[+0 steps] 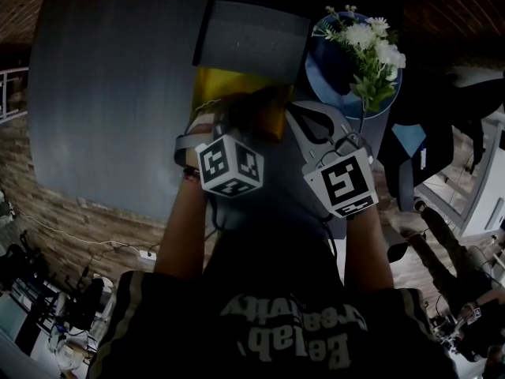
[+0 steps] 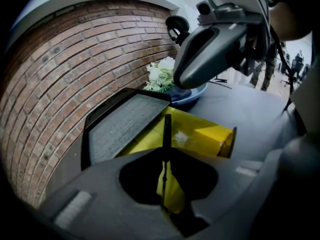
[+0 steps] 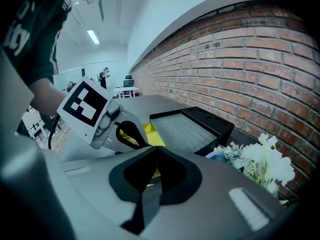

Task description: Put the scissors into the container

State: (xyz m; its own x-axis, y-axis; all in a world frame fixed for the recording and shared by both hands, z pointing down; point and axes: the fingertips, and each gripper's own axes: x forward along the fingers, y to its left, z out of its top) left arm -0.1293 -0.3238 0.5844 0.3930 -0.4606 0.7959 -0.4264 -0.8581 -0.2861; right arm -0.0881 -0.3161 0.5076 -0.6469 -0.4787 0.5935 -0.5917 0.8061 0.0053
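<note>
Here the left gripper (image 2: 165, 154) has its jaws nearly together, w/ only a narrow slit between them. They are clamped on a thin black strip which sticks out past the tips. It is seen from the edge and looks like the blade of the scissors (image 2: 166, 129); the handles I cannot make out. The strip stands upright in the left gripper view, in front of the yellow container (image 2: 205, 134). The scissors are held in the jaws and do not lie inside the container. If the tip touches the container, I cannot tell.

The right gripper (image 3: 157, 151) has its jaws together, tip against tip, w/ nothing between them. It is just beside the left one, a bit more to the side of the flowers, and touches no object.

Count of things:
- 2 grippers, one in each hand, each w/ 1 marker cube: the left (image 1: 230, 165) and the right (image 1: 345, 182)
- 1 pair of scissors, in the left gripper
- 1 yellow container, open, on the dark grey table (image 1: 110, 93), directly at the near side of the tray
- 1 black tray (image 2: 85, 139) w/ a grey mat inside, at the far edge of the table near the brick wall (image 2: 75, 69)
- 1 blue bowl (image 1: 331, 69), to the right of the tray in the head view
- 1 bunch of white flowers (image 1: 371, 46) w/ green leaves, in the bowl
</note>
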